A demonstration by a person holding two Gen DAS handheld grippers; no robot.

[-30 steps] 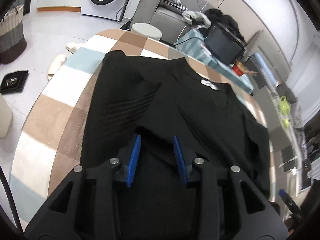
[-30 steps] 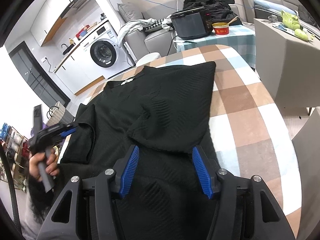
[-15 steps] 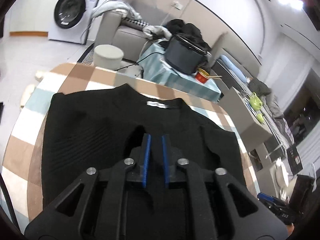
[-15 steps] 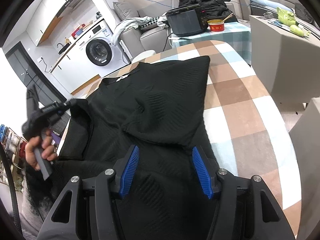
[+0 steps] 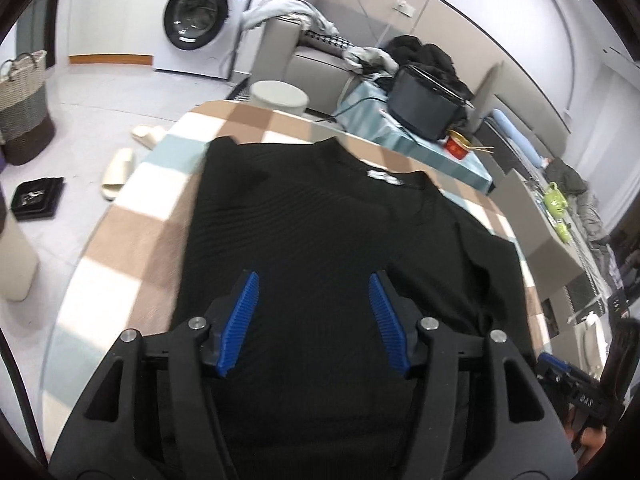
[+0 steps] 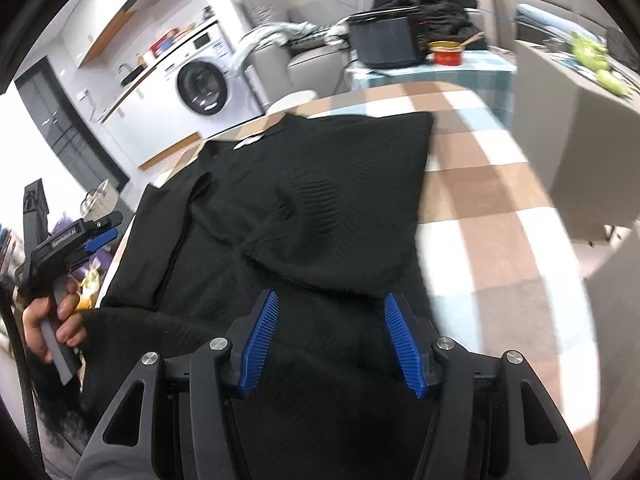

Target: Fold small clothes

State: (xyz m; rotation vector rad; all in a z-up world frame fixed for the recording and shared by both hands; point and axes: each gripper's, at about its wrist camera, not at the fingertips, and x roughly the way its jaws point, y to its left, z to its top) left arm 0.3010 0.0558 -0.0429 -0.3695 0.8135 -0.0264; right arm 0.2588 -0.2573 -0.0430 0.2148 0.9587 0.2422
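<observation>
Black knit top (image 5: 320, 216) was left lying flat on the checked table (image 5: 132, 216), both sides folded inward, as the left gripper (image 5: 314, 320), clenched half a second before, was spread empty like the right gripper (image 6: 334, 340), suggesting one fold completed.

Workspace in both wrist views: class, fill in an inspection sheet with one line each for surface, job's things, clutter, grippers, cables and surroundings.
Surface: round table under a checked cloth in brown, white and pale blue.
Job's things: one black knit top lying flat, white neck label at the far end, both sleeves folded inward.
Clutter: nothing seen on the table besides the top.
Grippers: left gripper and right gripper both open above the near hem, blue fingers apart.
Cables: black cable on the side table behind.
Surroundings: washing machine, sofa, slippers on the floor.
</observation>
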